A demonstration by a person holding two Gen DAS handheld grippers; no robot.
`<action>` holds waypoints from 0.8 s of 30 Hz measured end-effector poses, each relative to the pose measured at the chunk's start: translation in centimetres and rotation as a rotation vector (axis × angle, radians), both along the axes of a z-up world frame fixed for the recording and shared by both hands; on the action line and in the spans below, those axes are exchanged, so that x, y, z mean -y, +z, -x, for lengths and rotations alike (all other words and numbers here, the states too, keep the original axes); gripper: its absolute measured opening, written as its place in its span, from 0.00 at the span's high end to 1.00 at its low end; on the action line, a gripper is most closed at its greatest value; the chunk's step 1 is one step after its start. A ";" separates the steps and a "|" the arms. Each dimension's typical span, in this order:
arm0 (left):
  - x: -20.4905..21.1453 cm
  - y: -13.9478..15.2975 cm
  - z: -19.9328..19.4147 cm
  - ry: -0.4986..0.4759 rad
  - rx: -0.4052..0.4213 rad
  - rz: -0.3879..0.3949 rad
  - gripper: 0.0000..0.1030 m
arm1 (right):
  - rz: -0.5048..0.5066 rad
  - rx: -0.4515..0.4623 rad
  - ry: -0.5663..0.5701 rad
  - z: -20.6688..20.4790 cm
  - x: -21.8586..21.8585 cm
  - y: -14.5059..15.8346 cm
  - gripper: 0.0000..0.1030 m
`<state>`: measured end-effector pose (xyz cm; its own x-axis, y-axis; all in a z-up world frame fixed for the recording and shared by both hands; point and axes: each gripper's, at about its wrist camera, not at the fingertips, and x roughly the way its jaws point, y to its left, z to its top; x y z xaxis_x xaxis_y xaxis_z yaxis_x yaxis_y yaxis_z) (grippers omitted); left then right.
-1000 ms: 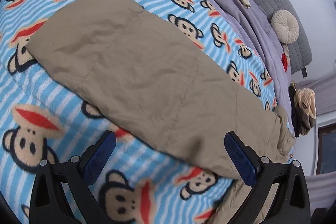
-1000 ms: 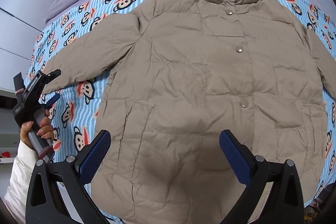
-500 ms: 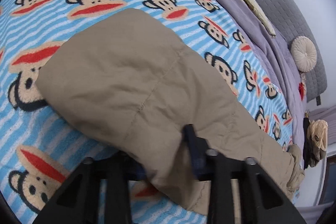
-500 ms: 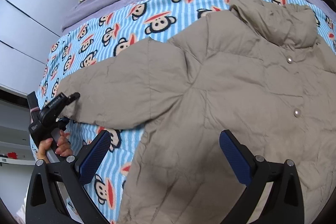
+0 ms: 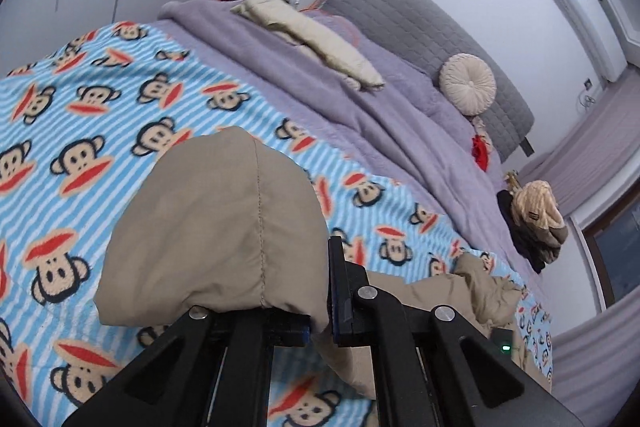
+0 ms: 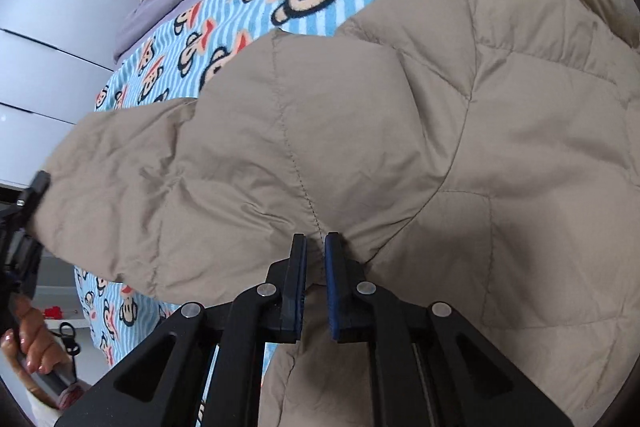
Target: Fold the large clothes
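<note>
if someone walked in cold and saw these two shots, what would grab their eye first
Most likely the big tan puffer jacket spread over the loud blue-striped monkey-print blanket. Next, both grippers pinching it: the left gripper is shut on the sleeve cuff, bunched up off the blanket, and the right gripper is shut on fabric at a quilting seam where the sleeve joins the body. Farther back, a round cream cushion leans on the grey headboard.
</note>
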<state>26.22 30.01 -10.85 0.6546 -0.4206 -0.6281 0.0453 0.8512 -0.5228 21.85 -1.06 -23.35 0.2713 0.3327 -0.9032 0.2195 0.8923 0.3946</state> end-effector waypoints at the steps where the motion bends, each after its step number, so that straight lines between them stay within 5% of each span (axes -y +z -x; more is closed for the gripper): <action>1: 1.5 1.1 0.2 -0.028 0.022 -0.003 0.93 | -0.008 -0.010 0.004 -0.2 0.1 -0.5 0.90; 7: 13.5 6.0 1.4 -0.247 0.114 -0.006 0.93 | -0.159 -0.011 -0.008 0.6 3.2 0.6 0.90; 12: 26.7 6.0 3.0 -0.459 0.111 -0.059 0.93 | -0.163 0.066 -0.130 5.7 11.6 4.8 0.90; 19: 42.5 -2.6 7.1 -0.669 0.006 -0.352 0.92 | 0.003 0.073 -0.316 14.0 25.0 7.0 0.90; 24: 44.2 -7.9 9.6 -0.707 -0.047 -0.515 0.91 | -0.015 0.032 -0.407 17.5 29.5 5.8 0.90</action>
<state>16.58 -14.22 -18.73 0.3162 -0.3749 -0.8715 0.6397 0.7626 -0.0959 4.31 -30.54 -17.58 0.4115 0.2056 -0.8879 0.5407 0.7292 0.4194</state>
